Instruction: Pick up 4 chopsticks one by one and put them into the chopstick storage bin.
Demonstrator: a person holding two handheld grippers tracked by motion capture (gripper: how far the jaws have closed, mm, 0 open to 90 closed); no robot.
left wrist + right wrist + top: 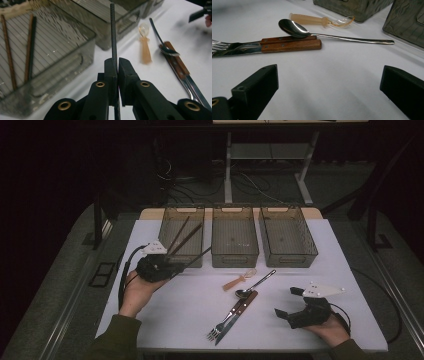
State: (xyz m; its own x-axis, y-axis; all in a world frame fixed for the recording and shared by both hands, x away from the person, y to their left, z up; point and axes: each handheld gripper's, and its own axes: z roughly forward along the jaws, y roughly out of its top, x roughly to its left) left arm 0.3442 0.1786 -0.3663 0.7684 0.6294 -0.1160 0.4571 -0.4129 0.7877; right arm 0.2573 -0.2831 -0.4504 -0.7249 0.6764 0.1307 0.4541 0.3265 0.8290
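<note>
Both tongs sit near the bottom of the high view. At lower right of that frame, the right gripper (288,306) rests on the white table (175,320) with its jaws spread wide and nothing between them; in the right gripper view the two black jaws stand far apart at the bottom corners over bare tabletop. At left of the high view, the left gripper (176,267) is raised in the person's hand, its jaws pressed together on a thin dark chopstick (113,30). In the left gripper view that chopstick runs straight up from between the pads toward the top middle of the frame, above the table just beside the near rim of the left bin (165,227).

Beyond the right gripper, in the middle of the table, lie a fork (218,329) and a knife (239,314) with wooden handles side by side. A metal spoon (255,285) rests with its bowl on those handles, and a pale plastic spoon (240,279) lies just beside it, toward the bins.

Farther back, three clear bins stand in a row along the far edge. The left one holds three more chopsticks (7,47), leaning against its wall. The middle bin (235,237) and the right bin (287,237) follow to the right.
</note>
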